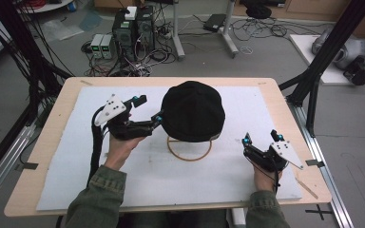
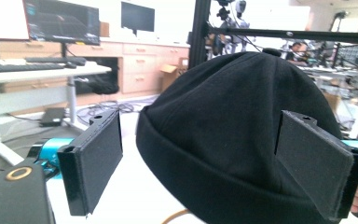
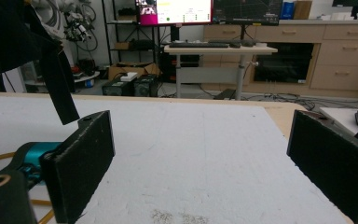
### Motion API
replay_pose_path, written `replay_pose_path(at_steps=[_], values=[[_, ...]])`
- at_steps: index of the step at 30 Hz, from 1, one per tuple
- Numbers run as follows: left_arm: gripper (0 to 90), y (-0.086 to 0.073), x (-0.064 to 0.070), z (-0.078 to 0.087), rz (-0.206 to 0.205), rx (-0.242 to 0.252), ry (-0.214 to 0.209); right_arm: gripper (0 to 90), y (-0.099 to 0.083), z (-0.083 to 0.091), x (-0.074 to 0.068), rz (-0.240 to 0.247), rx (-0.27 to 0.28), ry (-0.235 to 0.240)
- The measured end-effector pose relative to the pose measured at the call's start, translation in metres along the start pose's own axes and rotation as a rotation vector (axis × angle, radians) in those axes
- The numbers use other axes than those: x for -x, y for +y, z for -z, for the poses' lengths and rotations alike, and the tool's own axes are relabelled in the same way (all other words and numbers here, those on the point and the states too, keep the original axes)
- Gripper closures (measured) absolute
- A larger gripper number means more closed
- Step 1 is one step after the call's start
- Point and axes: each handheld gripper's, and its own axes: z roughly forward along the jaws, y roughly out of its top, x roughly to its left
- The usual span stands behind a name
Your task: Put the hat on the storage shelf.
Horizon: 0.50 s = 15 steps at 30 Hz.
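The hat (image 1: 193, 110) is plain black, sitting on a tan ring stand (image 1: 189, 151). Both grippers — left (image 1: 148, 110) and right (image 1: 261, 138) — are black with teal accents and pale plates. The mat (image 1: 180, 180) is white, perhaps faintly speckled — on a light wood table (image 1: 57, 114).

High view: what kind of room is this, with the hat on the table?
Probably a robotics lab or workshop. Computer towers and tangled cables sit on the floor behind the table, and monitors glow above desks.
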Motion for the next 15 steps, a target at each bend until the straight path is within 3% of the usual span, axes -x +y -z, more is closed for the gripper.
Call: replay_pose_path(at_steps=[10, 15], values=[[15.3, -0.01, -0.01, 0.024, 0.001, 0.047, 0.029, 6.4, 0.0, -0.001, 0.0, 0.003, 0.005, 0.0], [15.3, -0.017, -0.016, 0.038, 0.002, 0.073, 0.069, 6.4, 0.0, -0.001, -0.001, 0.001, -0.001, -0.001]])
